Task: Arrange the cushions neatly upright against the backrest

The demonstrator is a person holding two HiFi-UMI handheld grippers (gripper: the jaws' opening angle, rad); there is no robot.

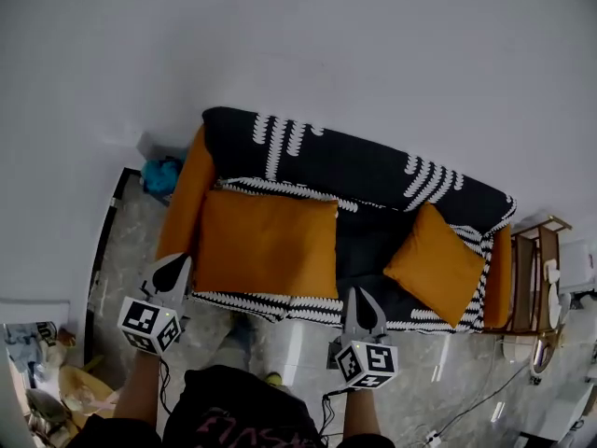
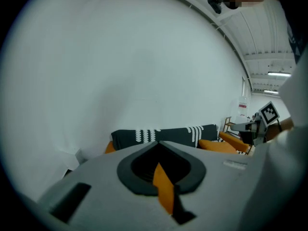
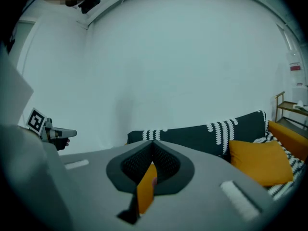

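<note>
A sofa [image 1: 354, 171] with a black-and-white patterned cover stands against the white wall. A large orange cushion [image 1: 266, 244] covers the left half of its seat, from the backrest to the front edge. A smaller orange cushion [image 1: 436, 262] sits tilted on a corner at the right end and also shows in the right gripper view [image 3: 260, 160]. My left gripper [image 1: 173, 271] is shut and empty, just off the big cushion's front left corner. My right gripper [image 1: 360, 299] is shut and empty, in front of the seat's middle. Each gripper view shows closed jaws.
A wooden side table [image 1: 536, 269] stands at the sofa's right end. A blue object [image 1: 163, 175] lies on the floor behind the left armrest. Clutter [image 1: 37, 362] sits at the lower left, and cables [image 1: 476, 399] run over the marble floor at the right.
</note>
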